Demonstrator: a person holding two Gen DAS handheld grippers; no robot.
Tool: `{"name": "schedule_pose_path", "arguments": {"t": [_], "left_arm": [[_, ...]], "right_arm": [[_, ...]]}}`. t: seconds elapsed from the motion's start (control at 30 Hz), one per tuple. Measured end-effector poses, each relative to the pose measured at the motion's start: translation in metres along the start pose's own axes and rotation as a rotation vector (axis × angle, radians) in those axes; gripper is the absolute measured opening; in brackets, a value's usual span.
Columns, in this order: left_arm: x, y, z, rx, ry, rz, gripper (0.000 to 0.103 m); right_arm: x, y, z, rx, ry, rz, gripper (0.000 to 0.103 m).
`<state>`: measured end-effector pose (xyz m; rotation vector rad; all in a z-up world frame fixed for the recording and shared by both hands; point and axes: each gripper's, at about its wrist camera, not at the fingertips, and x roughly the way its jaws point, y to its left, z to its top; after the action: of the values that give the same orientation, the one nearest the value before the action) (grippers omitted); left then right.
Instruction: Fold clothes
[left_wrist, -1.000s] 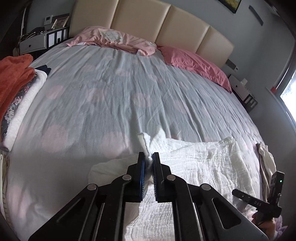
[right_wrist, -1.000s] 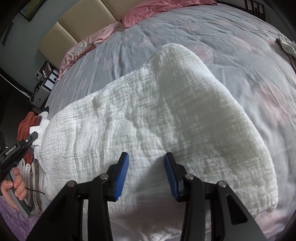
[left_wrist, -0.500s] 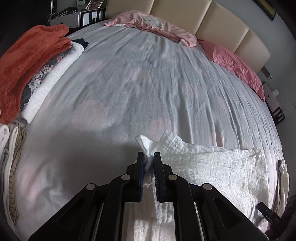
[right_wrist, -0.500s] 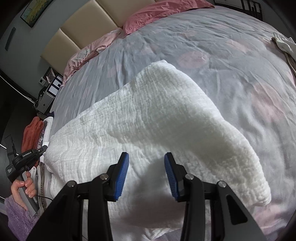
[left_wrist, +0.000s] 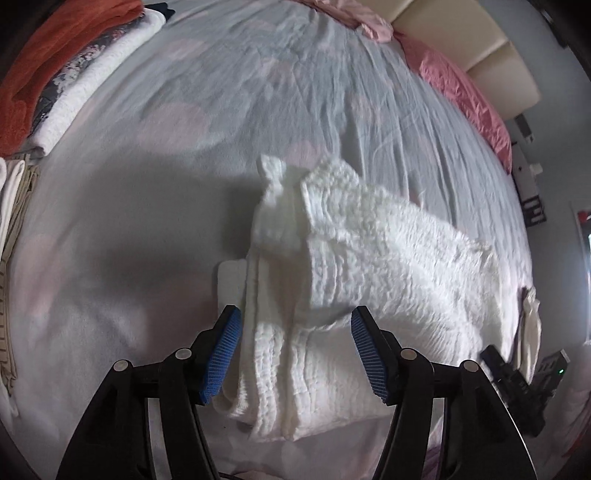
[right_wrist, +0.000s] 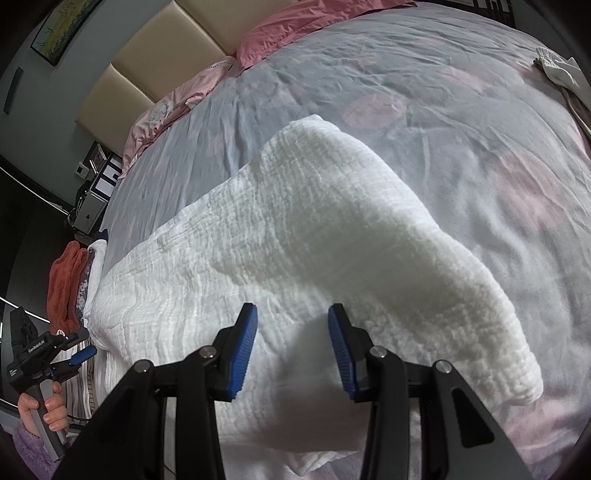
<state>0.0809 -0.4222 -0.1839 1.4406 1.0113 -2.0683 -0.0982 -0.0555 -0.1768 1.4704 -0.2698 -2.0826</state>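
Note:
A white crinkled garment (left_wrist: 369, 251) lies partly folded on the grey-and-pink bedspread (left_wrist: 221, 110). My left gripper (left_wrist: 295, 321) points down over its near folded edge. Its jaws are opening, and the cloth lies between the blue pads (left_wrist: 221, 343) without being pressed. In the right wrist view the same garment (right_wrist: 314, 221) spreads out under my right gripper (right_wrist: 291, 314), which hovers open just above it and holds nothing. At that view's lower left a hand (right_wrist: 40, 410) holds the left gripper's handle (right_wrist: 40, 350).
A stack of folded clothes (left_wrist: 74, 81) with an orange towel on top lines the bed's left edge. Pink pillows (left_wrist: 469, 96) and a beige headboard (right_wrist: 155, 55) are at the far end. Another pale garment (right_wrist: 565, 70) lies at the right edge of the bed.
The left gripper has let go of the garment's corner, its jaws going from shut to wide. It sank and tipped downward, and the folded cloth settled on the bed. The right gripper stayed put.

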Motion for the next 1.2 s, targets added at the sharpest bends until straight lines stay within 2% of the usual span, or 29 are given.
{"name": "schedule_pose_path", "arguments": {"t": [0.1,0.13,0.2,0.3,0.33,0.5,0.6,0.67,0.7,0.77,0.87,0.93,1.1,1.2], "left_arm": [[0.022,-0.014,-0.007,0.081,0.078,0.119,0.062],[0.027,-0.017,-0.009,0.098,0.092,0.148,0.053],[0.035,-0.022,-0.012,0.130,0.118,0.204,0.045],[0.031,-0.022,-0.014,0.118,0.115,0.192,0.032],[0.029,-0.021,-0.015,0.112,0.115,0.189,0.031],[0.030,-0.021,-0.017,0.103,0.123,0.185,0.031],[0.031,-0.022,-0.018,0.103,0.129,0.187,0.032],[0.034,-0.021,-0.018,0.096,0.141,0.185,0.034],[0.035,-0.021,-0.018,0.094,0.147,0.185,0.034],[0.039,-0.024,-0.018,0.106,0.160,0.203,0.035],[0.041,-0.034,-0.020,0.136,0.168,0.251,0.035],[0.042,-0.040,-0.022,0.154,0.173,0.282,0.036],[0.047,-0.044,-0.021,0.154,0.195,0.296,0.037],[0.048,-0.046,-0.023,0.157,0.201,0.297,0.037]], "right_arm": [[-0.004,-0.004,-0.001,0.018,-0.007,0.003,0.039],[-0.005,-0.005,-0.001,0.025,-0.009,0.003,0.039],[-0.006,-0.008,-0.001,0.041,-0.012,-0.006,0.039],[-0.007,-0.012,0.000,0.059,-0.016,-0.022,0.039],[-0.008,-0.013,0.000,0.063,-0.021,-0.026,0.039],[-0.013,-0.016,0.015,0.065,-0.032,-0.034,0.039],[-0.013,-0.012,0.034,0.016,-0.023,-0.080,0.039],[-0.014,-0.008,0.049,-0.026,-0.032,-0.101,0.043],[-0.015,-0.006,0.057,-0.044,-0.040,-0.107,0.050],[-0.013,-0.002,0.071,-0.091,-0.052,-0.126,0.055],[0.000,0.005,0.090,-0.193,-0.054,-0.191,0.055],[0.013,0.005,0.099,-0.235,-0.039,-0.205,0.055],[0.048,-0.007,0.119,-0.219,0.017,-0.151,0.055],[0.067,-0.023,0.125,-0.147,0.065,-0.067,0.055]]}}
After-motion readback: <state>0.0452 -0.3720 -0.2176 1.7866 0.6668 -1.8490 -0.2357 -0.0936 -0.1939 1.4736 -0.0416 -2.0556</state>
